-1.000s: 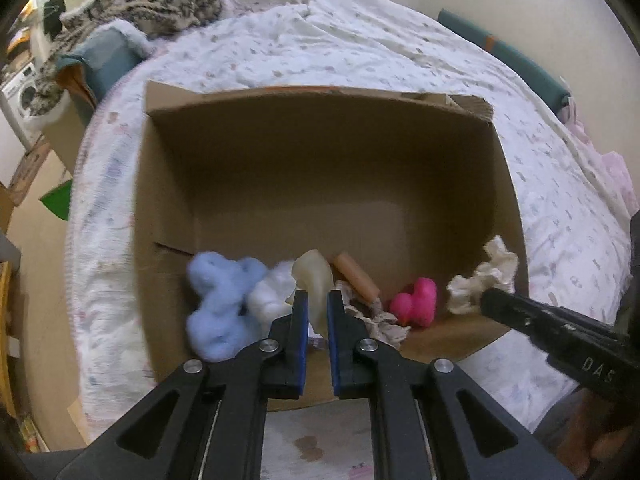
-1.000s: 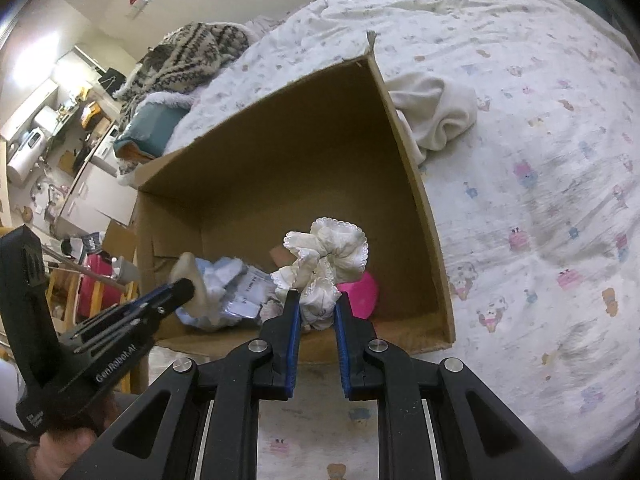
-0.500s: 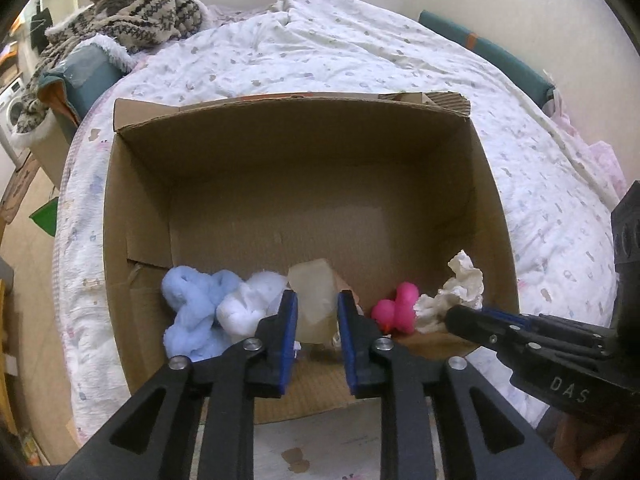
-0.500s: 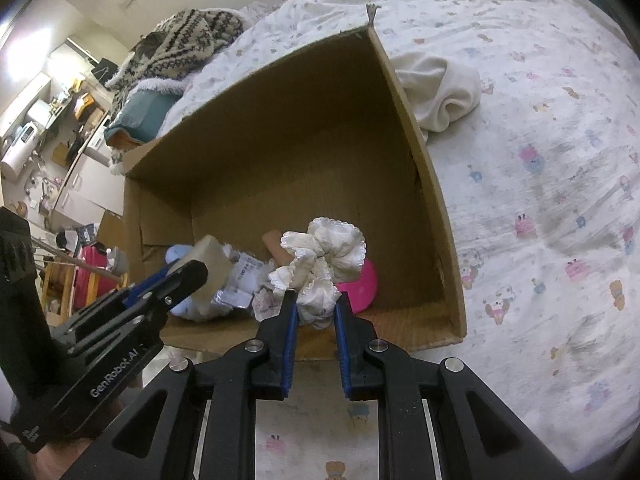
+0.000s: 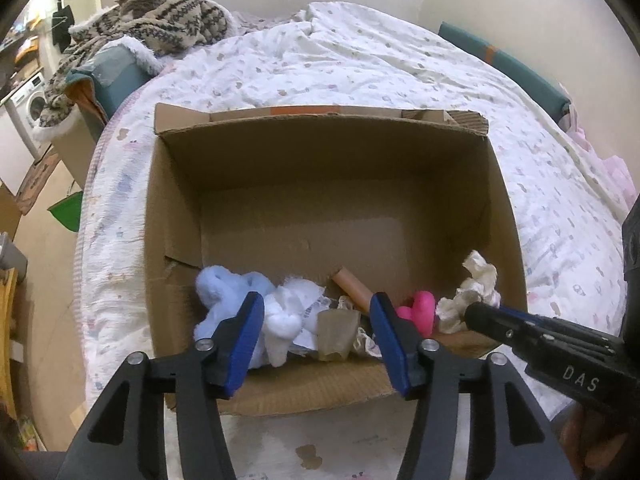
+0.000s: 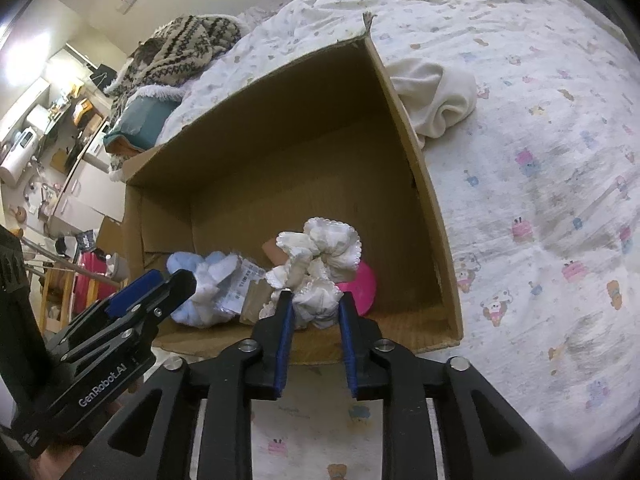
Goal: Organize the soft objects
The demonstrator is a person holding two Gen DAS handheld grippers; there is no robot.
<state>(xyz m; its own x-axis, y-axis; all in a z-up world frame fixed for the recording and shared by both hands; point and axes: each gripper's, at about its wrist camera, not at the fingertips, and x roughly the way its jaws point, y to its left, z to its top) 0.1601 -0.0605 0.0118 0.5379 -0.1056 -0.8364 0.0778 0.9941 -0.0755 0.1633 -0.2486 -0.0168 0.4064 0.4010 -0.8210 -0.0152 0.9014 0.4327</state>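
A cardboard box [image 5: 320, 152] lies on the bed. Along its near wall lie a light blue fluffy toy [image 5: 224, 292], a white plush [image 5: 288, 312], a beige sponge [image 5: 338, 334], a brown tube [image 5: 352, 286] and a pink heart toy [image 5: 422, 308]. My left gripper [image 5: 316, 324] is open above the beige sponge and holds nothing. My right gripper [image 6: 314, 306] is still shut on a white frilly cloth [image 6: 320, 256] over the box's near right corner, its jaws wider apart than before. The cloth also shows in the left wrist view [image 5: 472, 288].
A cream cloth [image 6: 436, 96] lies on the patterned bedsheet [image 6: 540, 160] beyond the box's right wall. A patterned knit blanket [image 5: 160, 16] and a teal cushion [image 5: 116, 76] sit at the bed's far left. Furniture and floor lie to the left.
My left gripper has opened wide and let the beige sponge drop into the box. My right gripper's jaws have widened slightly around the white cloth.
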